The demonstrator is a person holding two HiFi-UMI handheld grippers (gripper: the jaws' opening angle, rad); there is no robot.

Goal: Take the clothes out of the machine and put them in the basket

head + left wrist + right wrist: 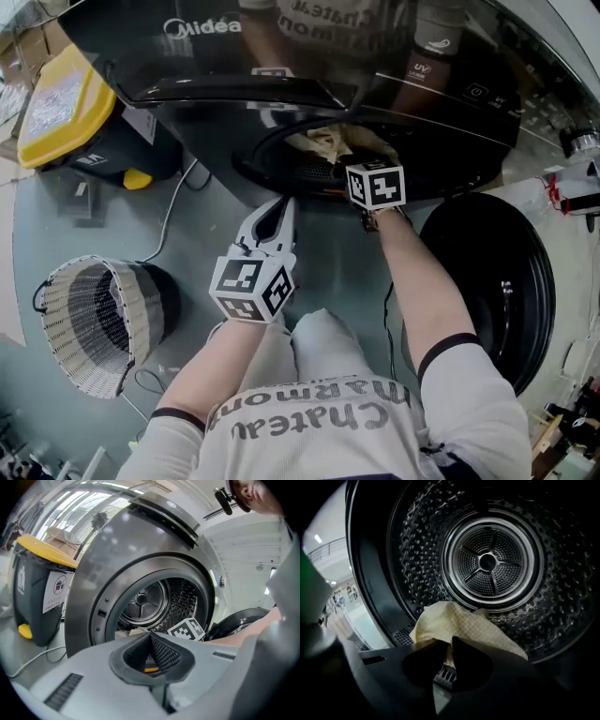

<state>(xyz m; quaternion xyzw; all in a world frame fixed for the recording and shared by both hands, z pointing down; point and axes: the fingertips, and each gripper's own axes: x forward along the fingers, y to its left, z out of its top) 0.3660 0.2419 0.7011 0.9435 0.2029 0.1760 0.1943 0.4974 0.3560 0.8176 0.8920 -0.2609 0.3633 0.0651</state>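
The machine's drum (487,564) stands open, and a pale yellow waffle-textured cloth (464,625) lies at its lower front. My right gripper (451,641) reaches into the drum mouth, shut on a fold of that cloth. In the head view, the cloth (328,142) shows in the opening just beyond the right gripper's marker cube (375,185); the jaws themselves are hidden there. My left gripper (279,214) hovers outside, in front of the opening, shut with nothing in it. In the left gripper view its jaws (150,637) point at the drum (150,602).
A woven basket (94,319) stands on the floor at the left. The machine's round door (497,281) hangs open at the right. A dark bin with a yellow lid (56,103) stands left of the machine, and a cable (173,211) runs across the floor.
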